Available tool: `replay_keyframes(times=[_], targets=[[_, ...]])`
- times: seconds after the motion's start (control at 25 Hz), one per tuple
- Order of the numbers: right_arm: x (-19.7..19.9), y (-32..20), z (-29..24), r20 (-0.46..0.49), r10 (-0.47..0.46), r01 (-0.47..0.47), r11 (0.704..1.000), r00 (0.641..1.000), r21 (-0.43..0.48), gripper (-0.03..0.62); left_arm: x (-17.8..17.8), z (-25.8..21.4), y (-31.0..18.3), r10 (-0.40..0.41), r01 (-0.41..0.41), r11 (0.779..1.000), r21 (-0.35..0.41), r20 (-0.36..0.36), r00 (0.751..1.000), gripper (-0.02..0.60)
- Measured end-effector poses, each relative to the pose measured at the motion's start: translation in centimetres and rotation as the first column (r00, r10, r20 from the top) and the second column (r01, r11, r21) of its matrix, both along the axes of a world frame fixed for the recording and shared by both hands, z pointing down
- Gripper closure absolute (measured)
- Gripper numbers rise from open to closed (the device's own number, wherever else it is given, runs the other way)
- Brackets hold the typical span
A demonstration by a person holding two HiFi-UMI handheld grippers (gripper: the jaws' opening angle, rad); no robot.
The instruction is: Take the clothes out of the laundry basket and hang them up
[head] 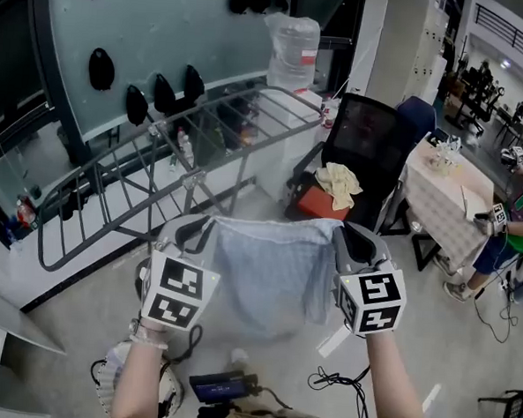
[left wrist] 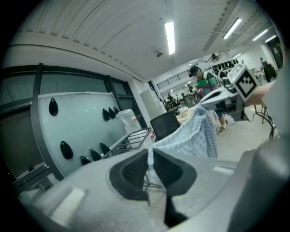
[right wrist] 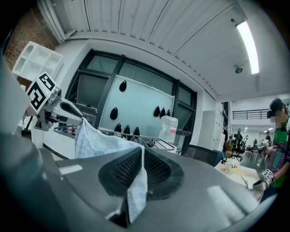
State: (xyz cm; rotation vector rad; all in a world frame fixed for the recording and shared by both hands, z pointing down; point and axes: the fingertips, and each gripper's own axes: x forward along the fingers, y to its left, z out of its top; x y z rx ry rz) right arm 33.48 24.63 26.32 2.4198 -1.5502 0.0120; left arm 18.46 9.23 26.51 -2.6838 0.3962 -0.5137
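A pale blue-white checked cloth (head: 267,270) hangs spread between my two grippers in the head view. My left gripper (head: 196,235) is shut on its left top corner, and my right gripper (head: 348,243) is shut on its right top corner. The cloth (left wrist: 192,133) runs from the left jaws across to the other gripper in the left gripper view. In the right gripper view the cloth (right wrist: 102,142) is pinched between the jaws and stretches off to the left. The grey wire drying rack (head: 172,154) stands just beyond and left of the cloth. No laundry basket is visible.
A black office chair (head: 363,144) carries a red box and a yellowish rag (head: 340,184). A table with a checked cover (head: 444,193) stands at right, with a person (head: 507,232) beside it. Cables and a device (head: 224,387) lie on the floor. Black hooks (head: 101,68) dot the glass wall.
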Motion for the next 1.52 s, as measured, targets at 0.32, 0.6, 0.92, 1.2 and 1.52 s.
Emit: replay_keyframes(times=[0.32, 0.6, 0.92, 1.2, 1.52], targets=[[7.9, -9.9, 0.6, -0.008, 0.035, -0.035, 0.999, 0.999, -0.018, 0.577, 7.5, 1.5, -9.4, 0.024, -0.023, 1.000, -0.010, 0.021, 1.000, 0.552], [11.2, -16.9, 0.7, -0.003, 0.036, -0.036, 0.999, 0.999, -0.015, 0.577, 10.5, 1.5, -16.3, 0.019, -0.019, 1.000, -0.006, 0.032, 0.999, 0.552], [14.7, -24.6, 0.0, -0.021, -0.044, 0.044, 0.999, 0.999, -0.019, 0.577, 13.3, 1.3, -23.2, -0.056, 0.056, 0.998, -0.001, 0.038, 0.998, 0.552], [20.4, -33.9, -0.1, -0.031, -0.192, 0.191, 0.981, 0.981, -0.028, 0.577, 17.6, 1.0, -30.5, -0.195, 0.195, 0.981, 0.005, 0.036, 0.980, 0.552], [26.2, -45.3, 0.6, -0.032, -0.388, 0.385, 0.920, 0.921, -0.071, 0.577, 21.6, 1.0, -39.2, -0.379, 0.379, 0.925, 0.005, 0.062, 0.923, 0.554]])
